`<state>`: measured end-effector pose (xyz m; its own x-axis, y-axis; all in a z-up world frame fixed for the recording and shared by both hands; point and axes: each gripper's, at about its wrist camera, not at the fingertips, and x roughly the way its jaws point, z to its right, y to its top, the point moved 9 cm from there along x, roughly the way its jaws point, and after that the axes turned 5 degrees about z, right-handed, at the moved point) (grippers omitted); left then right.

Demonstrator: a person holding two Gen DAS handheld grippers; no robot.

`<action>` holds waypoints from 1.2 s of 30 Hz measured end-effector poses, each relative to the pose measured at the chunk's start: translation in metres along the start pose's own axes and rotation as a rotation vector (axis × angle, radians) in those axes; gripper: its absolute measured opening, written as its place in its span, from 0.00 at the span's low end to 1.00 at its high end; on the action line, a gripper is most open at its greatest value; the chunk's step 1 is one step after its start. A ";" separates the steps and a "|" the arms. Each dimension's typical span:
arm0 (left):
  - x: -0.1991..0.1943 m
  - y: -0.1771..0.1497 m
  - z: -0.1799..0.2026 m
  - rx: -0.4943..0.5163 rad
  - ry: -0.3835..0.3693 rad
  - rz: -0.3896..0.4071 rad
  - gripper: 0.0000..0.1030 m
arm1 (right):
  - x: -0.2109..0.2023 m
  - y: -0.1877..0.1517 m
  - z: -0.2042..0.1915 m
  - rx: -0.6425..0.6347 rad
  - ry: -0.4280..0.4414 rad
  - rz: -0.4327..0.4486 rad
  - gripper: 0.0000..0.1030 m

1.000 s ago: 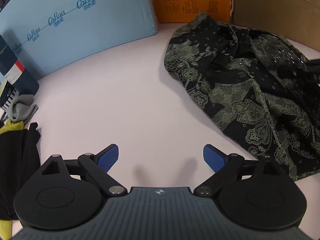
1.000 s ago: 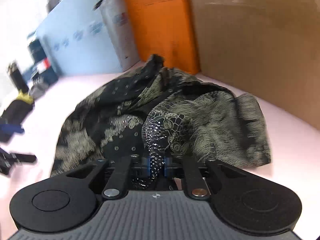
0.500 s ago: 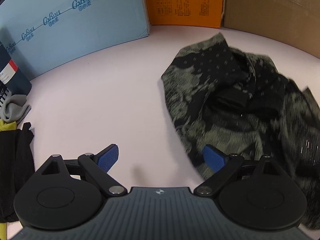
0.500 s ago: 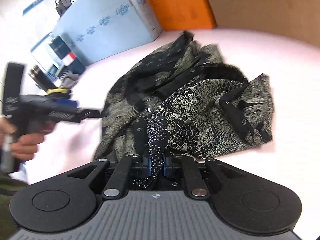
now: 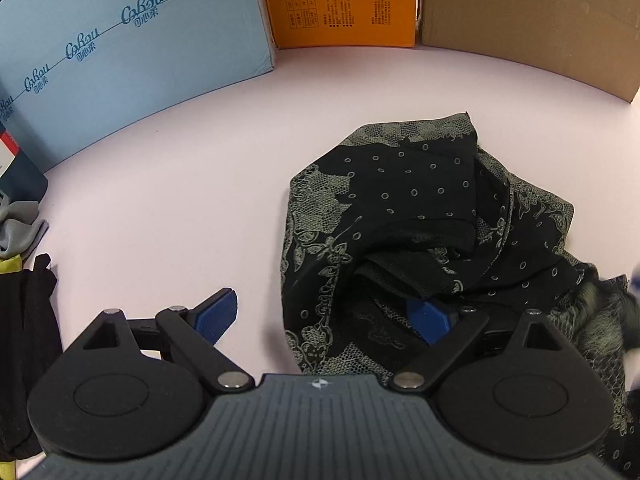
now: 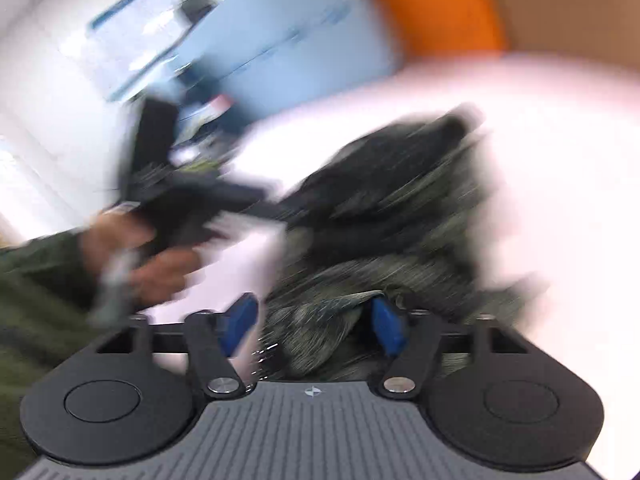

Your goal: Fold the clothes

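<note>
A black garment with a grey-green lace and dot print [image 5: 400, 216] lies crumpled on the pale pink table [image 5: 200, 168]. My left gripper [image 5: 324, 316] is open; its right blue pad [image 5: 428, 316] rests over the garment's near edge, its left pad [image 5: 218, 314] over bare table. In the blurred right wrist view my right gripper [image 6: 312, 324] is open, with loose garment cloth [image 6: 320, 320] lying between its blue pads. The left gripper in the person's hand [image 6: 160, 256] shows at the left there.
A light blue box [image 5: 128, 52], an orange box [image 5: 344, 0] and a brown cardboard box [image 5: 532, 16] line the back of the table. Black, yellow and grey clothes [image 5: 20, 304] are piled at the left edge.
My right gripper has opened and let go of the garment, which was dragged toward me. The garment now reaches my left gripper's right finger. The right wrist view is blurred by fast motion.
</note>
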<state>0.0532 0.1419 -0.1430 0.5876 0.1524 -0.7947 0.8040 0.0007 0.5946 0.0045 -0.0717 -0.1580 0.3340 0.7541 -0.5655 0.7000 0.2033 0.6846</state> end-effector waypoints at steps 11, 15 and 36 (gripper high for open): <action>0.022 0.009 0.014 0.053 -0.024 -0.002 0.89 | 0.000 0.002 0.087 0.032 -0.263 0.060 0.38; 0.026 0.029 0.038 0.106 -0.044 0.024 0.89 | 0.004 -0.014 0.055 0.026 -0.225 0.034 0.06; -0.001 0.074 0.094 0.443 -0.079 0.263 0.89 | -0.045 -0.070 -0.053 0.030 -0.037 -0.050 0.51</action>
<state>0.1206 0.0489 -0.1095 0.7659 0.0158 -0.6428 0.5801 -0.4483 0.6801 -0.0930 -0.0868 -0.1559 0.3204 0.7200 -0.6156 0.7349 0.2212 0.6411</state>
